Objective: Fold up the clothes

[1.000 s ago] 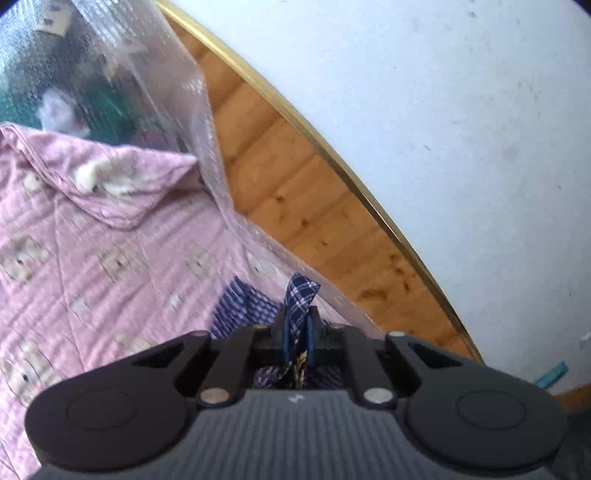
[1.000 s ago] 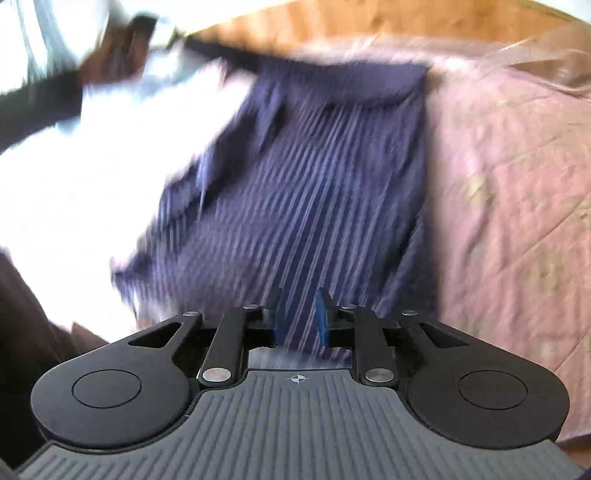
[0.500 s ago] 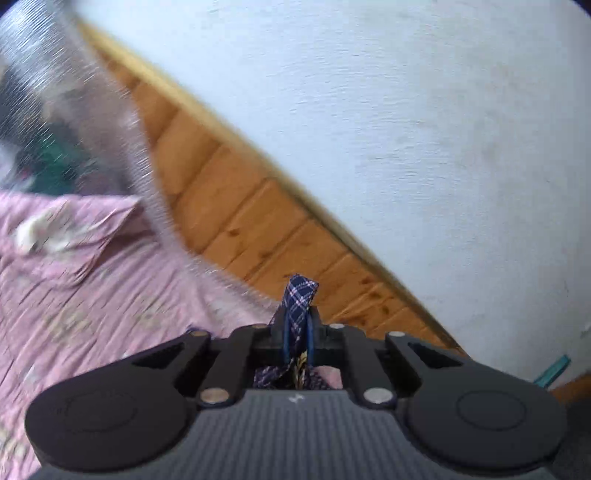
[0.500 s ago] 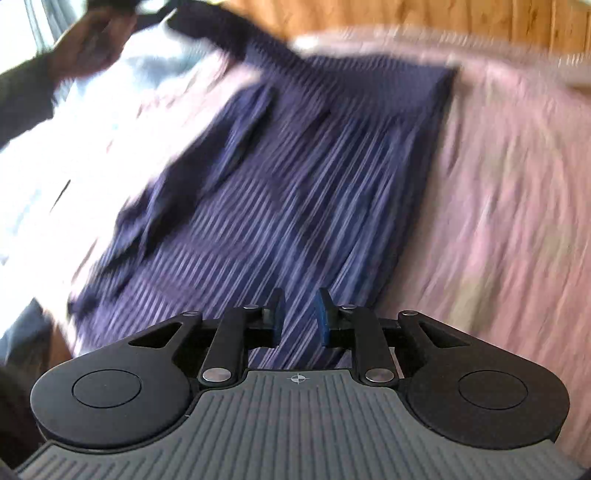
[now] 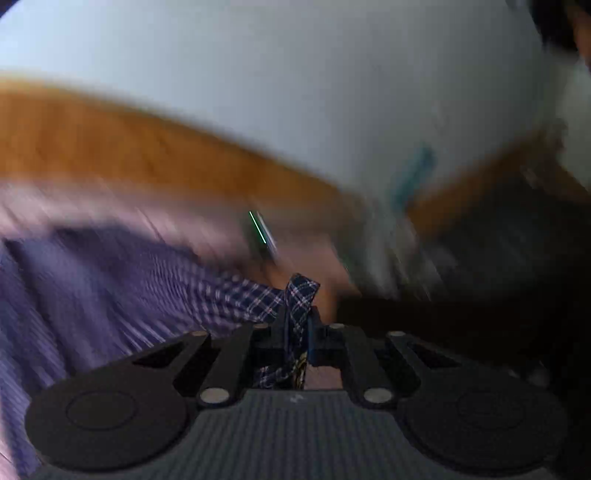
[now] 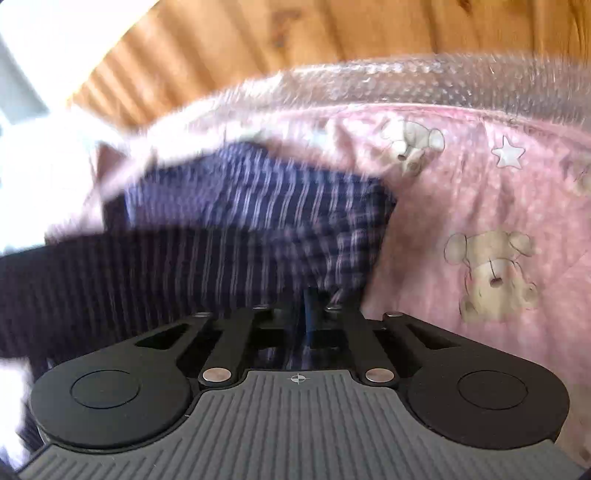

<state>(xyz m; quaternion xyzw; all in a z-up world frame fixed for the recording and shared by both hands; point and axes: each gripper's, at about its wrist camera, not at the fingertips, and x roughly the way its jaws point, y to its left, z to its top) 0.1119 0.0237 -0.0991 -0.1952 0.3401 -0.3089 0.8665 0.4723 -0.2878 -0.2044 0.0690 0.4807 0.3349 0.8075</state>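
A navy plaid shirt [image 6: 258, 221] lies spread on a pink quilt [image 6: 480, 206] printed with teddy bears and stars, which covers the bed, as a person works it with a handheld gripper in each hand. The left gripper [image 5: 298, 323] is clamped on a bunched corner of the shirt [image 5: 299, 295], a tuft of checked cloth standing up between its closed fingers, with the rest of the fabric trailing off to the left across the quilt [image 5: 92, 206]. In the right wrist view, the right gripper [image 6: 309, 306] has its fingers drawn close together at the near edge of the shirt; plaid fabric crowds around the tips, but motion blur and shadow leave it unclear whether cloth is pinched between them. A fold of the shirt hangs dark and lifted across the left of that view. Bubble wrap [image 6: 443, 81] runs along the far edge of the quilt, against a wooden headboard [image 6: 332, 33]. The left wrist view is heavily blurred, showing the wooden board [image 5: 110, 140] beneath a pale wall [image 5: 295, 74].
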